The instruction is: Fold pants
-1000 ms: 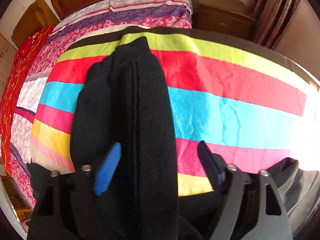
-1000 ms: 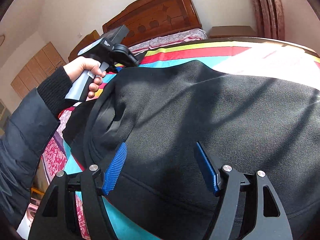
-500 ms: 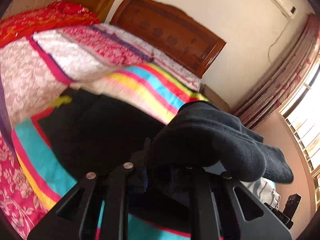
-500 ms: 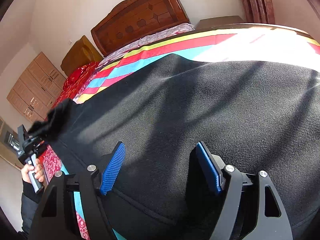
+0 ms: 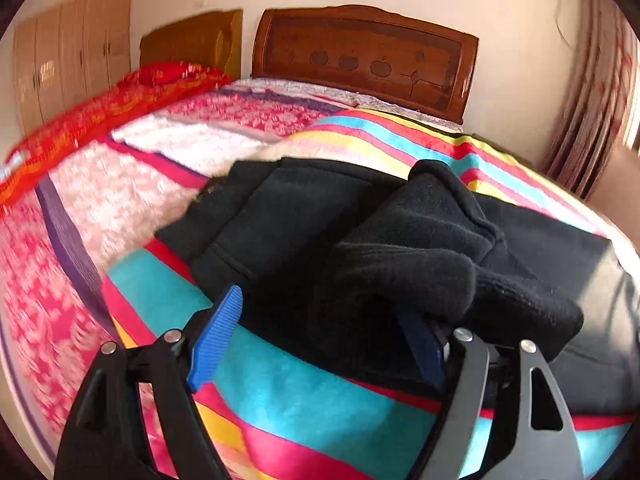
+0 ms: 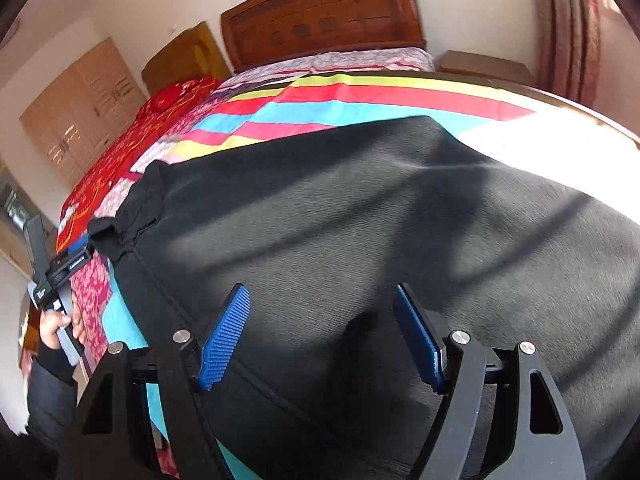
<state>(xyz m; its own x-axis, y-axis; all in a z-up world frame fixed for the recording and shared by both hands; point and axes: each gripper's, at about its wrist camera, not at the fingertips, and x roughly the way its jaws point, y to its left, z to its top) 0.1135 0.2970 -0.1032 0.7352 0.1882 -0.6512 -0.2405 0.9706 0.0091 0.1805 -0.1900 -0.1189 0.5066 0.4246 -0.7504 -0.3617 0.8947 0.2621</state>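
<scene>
Black pants [image 6: 400,240] lie spread on a bed, over a striped blanket [image 5: 320,400] banded in cyan, pink, yellow and red. The cloth covers most of the blanket's near half in the right wrist view; sun washes out the blanket's right edge.

Left gripper [image 5: 320,332]: jaws spread wide, blue pads [image 5: 216,336] well apart. A bunched fold of the pants rests over the right-hand pad and hides most of it; whether the cloth is caught on that finger or only draped, cannot tell. Nothing pinched between the two pads. More of the pants lies crumpled beyond, toward the blanket's left edge.

Right gripper [image 6: 320,336]: jaws spread, both blue pads visible, held just above or on the flat black cloth; contact unclear. A seam runs diagonally under the left finger.

Far left of the right wrist view: a hand [image 6: 60,326] with dark sleeve grips the handle of the other tool, at the pants' bunched end.

Background: carved wooden headboard [image 5: 364,68], pink floral bedspread [image 5: 120,200], red quilt [image 5: 100,108], curtain [image 6: 568,28].
</scene>
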